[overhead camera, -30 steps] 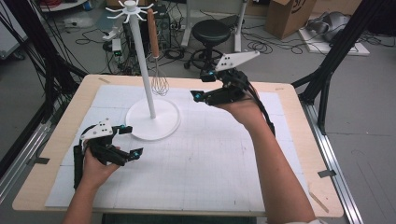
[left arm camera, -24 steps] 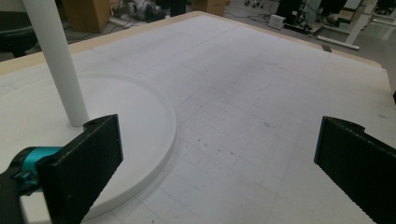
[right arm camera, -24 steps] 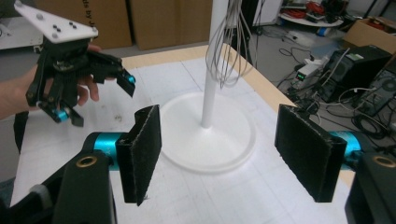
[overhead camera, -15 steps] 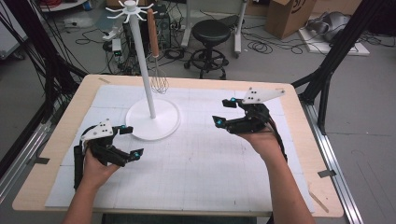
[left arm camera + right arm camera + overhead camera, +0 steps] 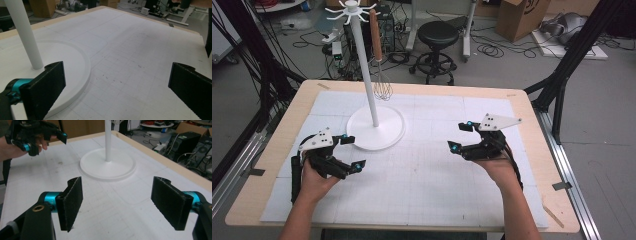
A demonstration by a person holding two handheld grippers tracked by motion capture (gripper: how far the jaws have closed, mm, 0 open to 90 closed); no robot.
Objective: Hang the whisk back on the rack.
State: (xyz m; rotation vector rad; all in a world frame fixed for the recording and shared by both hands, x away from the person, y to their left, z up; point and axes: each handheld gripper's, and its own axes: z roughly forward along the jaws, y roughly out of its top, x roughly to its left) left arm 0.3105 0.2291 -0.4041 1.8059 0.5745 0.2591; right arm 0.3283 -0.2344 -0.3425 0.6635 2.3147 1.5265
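High view: whisk (image 5: 381, 75) hangs upright, wires down; both grippers' fingers apart, empty.

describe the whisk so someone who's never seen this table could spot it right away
Find the white stand with a round base on the left half of the table. From a hook at its top hangs the whisk: brown wooden handle up, wire loops down, close beside the pole, the sole hanging thing.

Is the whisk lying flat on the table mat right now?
No, in the high view the whisk hangs upright from a hook of the white stand.
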